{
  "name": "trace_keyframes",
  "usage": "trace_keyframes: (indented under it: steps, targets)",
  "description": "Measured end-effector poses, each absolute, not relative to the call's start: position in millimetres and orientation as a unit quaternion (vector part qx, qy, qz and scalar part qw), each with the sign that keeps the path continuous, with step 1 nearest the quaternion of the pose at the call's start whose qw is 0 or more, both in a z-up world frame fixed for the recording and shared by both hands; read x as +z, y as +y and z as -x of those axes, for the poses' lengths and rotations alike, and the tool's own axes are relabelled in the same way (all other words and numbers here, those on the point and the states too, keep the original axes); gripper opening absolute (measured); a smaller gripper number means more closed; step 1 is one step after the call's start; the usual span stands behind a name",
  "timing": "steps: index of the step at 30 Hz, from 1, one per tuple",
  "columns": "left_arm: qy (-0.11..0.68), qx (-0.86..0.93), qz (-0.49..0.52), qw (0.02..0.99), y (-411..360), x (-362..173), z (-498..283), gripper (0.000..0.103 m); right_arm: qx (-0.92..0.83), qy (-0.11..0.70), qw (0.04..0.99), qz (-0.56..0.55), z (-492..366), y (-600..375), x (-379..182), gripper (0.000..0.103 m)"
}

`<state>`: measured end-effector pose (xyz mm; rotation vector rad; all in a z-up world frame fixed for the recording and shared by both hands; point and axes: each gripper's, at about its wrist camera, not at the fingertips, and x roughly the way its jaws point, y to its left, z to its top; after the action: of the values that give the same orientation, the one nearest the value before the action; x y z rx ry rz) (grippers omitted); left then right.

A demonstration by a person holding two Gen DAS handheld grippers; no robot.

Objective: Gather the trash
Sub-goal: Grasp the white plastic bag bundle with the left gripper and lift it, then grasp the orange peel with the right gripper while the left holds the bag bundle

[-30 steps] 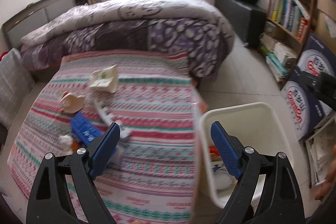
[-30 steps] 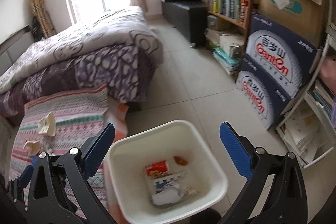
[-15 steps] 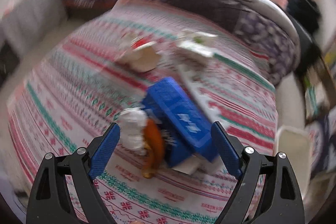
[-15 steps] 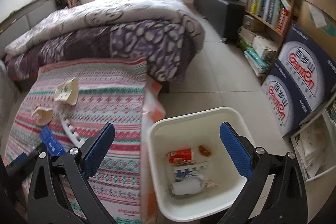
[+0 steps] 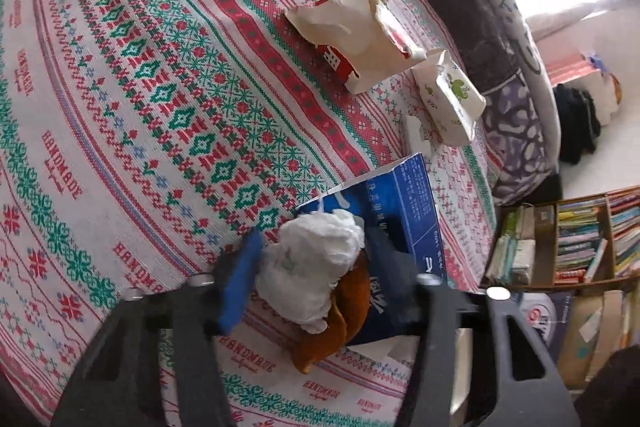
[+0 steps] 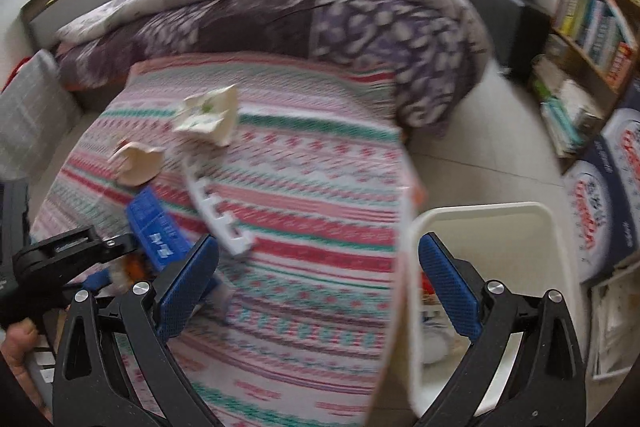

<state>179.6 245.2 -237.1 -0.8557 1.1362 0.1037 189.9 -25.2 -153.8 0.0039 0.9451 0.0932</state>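
On the patterned blanket [image 5: 168, 99], my left gripper [image 5: 312, 267] has its jaws around a crumpled white tissue [image 5: 312, 267] and an orange scrap [image 5: 340, 323], which lie on a blue box [image 5: 404, 203]. The jaws look closed against the tissue. Beyond lie a torn cream and red paper bag [image 5: 352, 27], a small cream carton with green print [image 5: 448, 103] and a white plastic strip [image 6: 212, 199]. My right gripper [image 6: 320, 283] is open and empty above the blanket's edge, beside the white bin [image 6: 480, 211] holding some trash. The left gripper [image 6: 80, 247] shows in the right wrist view.
A folded purple and grey quilt [image 6: 280, 11] lies at the far end of the bed. Bookshelves [image 6: 592, 15] and blue printed cartons [image 6: 608, 211] stand on the right beyond the tiled floor [image 6: 500, 131]. A grey pillow [image 6: 28, 107] lies at the left.
My left gripper has swung from the bin down onto the trash pile and narrowed around the tissue. My right gripper has turned left from the bin towards the bed.
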Motion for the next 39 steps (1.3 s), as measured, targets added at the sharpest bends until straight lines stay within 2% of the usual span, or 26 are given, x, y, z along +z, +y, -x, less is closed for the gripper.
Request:
trace_keyframes:
  steps: [7,21,25,29,32,39]
  targets:
    - [0.510,0.058,0.419,0.749,277,-231,-160,0.043,0.099,0.473,0.875,0.033,-197,23,-174,0.096]
    - [0.490,0.122,0.431,0.748,353,-214,-116,0.042,0.154,0.478,0.860,0.097,-199,93,-196,0.096]
    - [0.482,0.143,0.400,0.766,364,-204,-109,0.042,0.183,0.465,0.857,0.122,-187,115,-196,0.096]
    - [0.525,0.220,0.312,0.761,368,-215,-109,0.043,0.225,0.456,0.850,0.137,-174,136,-197,0.096]
    - [0.515,0.215,0.381,0.737,391,-232,-95,0.045,0.247,0.455,0.844,0.141,-165,150,-199,0.096]
    - [0.492,0.237,0.397,0.738,420,-225,-76,0.043,0.307,0.441,0.831,0.142,-143,184,-201,0.096]
